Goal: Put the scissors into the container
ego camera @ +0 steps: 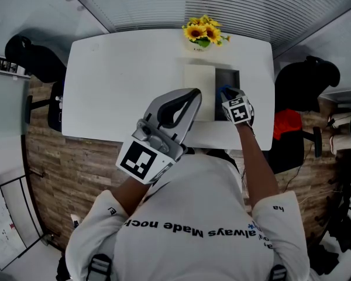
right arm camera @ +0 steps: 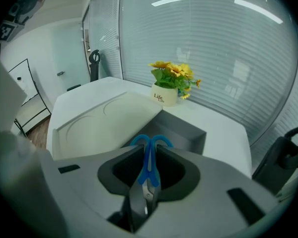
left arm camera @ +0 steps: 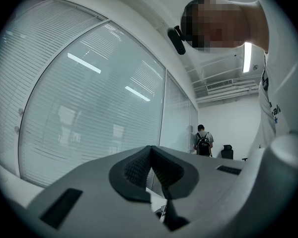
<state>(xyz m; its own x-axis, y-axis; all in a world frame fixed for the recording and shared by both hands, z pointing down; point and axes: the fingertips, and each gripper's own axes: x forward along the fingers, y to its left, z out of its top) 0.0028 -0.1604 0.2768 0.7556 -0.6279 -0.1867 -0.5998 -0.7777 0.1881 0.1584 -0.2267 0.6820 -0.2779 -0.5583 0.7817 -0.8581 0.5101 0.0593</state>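
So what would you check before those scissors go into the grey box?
1. Scissors clamped between the right gripper jaws: ok.
2. Grey container open on top: ok.
3. Scissors squarely above the opening: cannot tell.
4. Left gripper shut, empty, raised away from the table: ok.
5. Sunflower pot standing apart from the container: ok.

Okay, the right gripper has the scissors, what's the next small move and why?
Probably lower the right gripper a little toward the open grey container. Its jaws are clamped on the scissors, whose blue handles point at the container's opening, and nothing appears to block the way.
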